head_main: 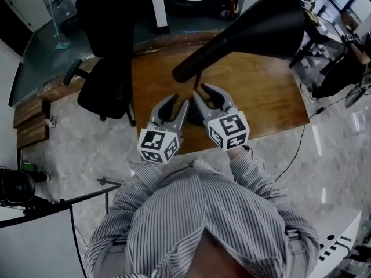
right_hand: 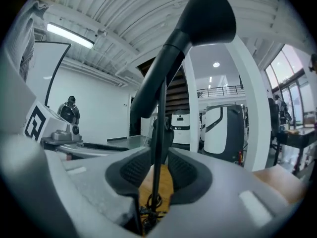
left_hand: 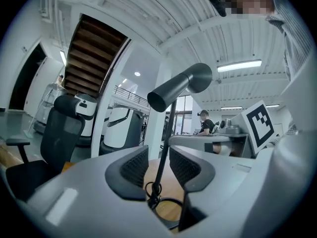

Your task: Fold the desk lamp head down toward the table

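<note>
Holding now: nothing. The jaws of my left gripper (head_main: 179, 101) and my right gripper (head_main: 203, 91) are both parted, and their pads press on nothing.
Between my jaws: the lamp's thin stem (left_hand: 165, 143) stands in line with each gap, with daylight on either side of it. It looks to lie just beyond the pads.
Lamp's place: the base ring (left_hand: 167, 210) sits on the tabletop (head_main: 264, 94) near the middle of its near edge, just ahead of both grippers. The lamp head (head_main: 249, 30) is raised and reaches toward the far right corner.
Task standing: by my reckoning the head is not yet folded down.
Tipping risk: the head is big and the base small. If I press the head down with the base unpinned, the lamp could topple off that near edge.
Slipping risk: the stem is slim and smooth. A loose clamp could slide along it, and a hard one could bend it.
Snag risk: a wire loop (left_hand: 151, 192) at the stem's foot could catch a jaw tip.
Crowding risk: my grippers sit side by side and could knock each other.
</note>
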Available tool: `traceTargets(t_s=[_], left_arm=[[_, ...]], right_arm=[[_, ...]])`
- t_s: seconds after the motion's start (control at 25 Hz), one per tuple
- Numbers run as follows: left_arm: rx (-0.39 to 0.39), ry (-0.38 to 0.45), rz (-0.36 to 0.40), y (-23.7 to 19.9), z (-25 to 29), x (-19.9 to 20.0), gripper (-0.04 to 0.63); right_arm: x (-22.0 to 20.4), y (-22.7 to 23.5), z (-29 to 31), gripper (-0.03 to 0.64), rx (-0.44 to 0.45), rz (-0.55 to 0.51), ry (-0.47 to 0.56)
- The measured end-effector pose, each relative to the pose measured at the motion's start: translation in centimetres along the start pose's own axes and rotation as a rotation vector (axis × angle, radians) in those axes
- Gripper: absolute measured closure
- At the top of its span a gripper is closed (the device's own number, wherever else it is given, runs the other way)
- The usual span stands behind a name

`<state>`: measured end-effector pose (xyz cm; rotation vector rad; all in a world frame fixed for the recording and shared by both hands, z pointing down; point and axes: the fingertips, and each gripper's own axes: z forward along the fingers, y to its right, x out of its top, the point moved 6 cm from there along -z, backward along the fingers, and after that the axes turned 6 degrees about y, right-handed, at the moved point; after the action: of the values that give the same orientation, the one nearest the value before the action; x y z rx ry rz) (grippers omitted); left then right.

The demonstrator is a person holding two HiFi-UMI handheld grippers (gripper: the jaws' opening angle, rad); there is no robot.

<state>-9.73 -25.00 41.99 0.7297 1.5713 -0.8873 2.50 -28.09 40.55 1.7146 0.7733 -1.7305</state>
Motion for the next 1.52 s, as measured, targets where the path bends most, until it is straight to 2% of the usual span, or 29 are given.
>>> traceTargets(t_s=[0.12,0.2,0.32,0.48,0.56,0.72,0.92,1.04,1.36,1.52], left_arm=[[0.000,-0.003,0.058,-0.6,0.2,0.4,0.411],[-0.002,0.013,0.136,-0.7,0.2,1.4,0.393],[-0.016,0.043,0.276,-0.9,0.4,3.7,0.370],[-0.086,0.053,0.458,-0.8,1.5,7.0,0.330],[-0.131,0.031,0.517,-0.6,2.2,7.8,0.324],[-0.187,0.008,0.585,-0.2,3.5,8.3,0.319],[-0.238,-0.020,0.628,0.4,4.6,8.4,0.319],[-0.240,-0.034,0.650,0.4,4.8,8.3,0.364],[-0.258,-0.114,0.667,0.2,5.1,8.9,0.364],[-0.272,-0.187,0.747,-0.1,4.6,9.5,0.365]], right_arm=[[0.4,0.0,1.4,0.520,-0.007,-0.052,0.018],[0.3,-0.2,1.9,0.548,-0.009,-0.069,0.018],[0.1,-0.2,2.0,0.555,-0.003,-0.057,0.020],[0.2,0.1,2.0,0.555,0.009,-0.045,0.016],[0.1,0.0,2.1,0.555,0.012,-0.037,0.013],[-0.7,-0.2,1.9,0.555,0.021,-0.033,-0.012],[-1.1,-0.4,1.7,0.557,0.014,-0.011,-0.008],[-1.2,-0.3,1.8,0.572,0.021,-0.001,-0.009],[-1.0,-0.2,1.8,0.574,0.027,0.011,-0.021],[-1.3,-0.3,1.6,0.574,0.022,0.012,-0.023]])
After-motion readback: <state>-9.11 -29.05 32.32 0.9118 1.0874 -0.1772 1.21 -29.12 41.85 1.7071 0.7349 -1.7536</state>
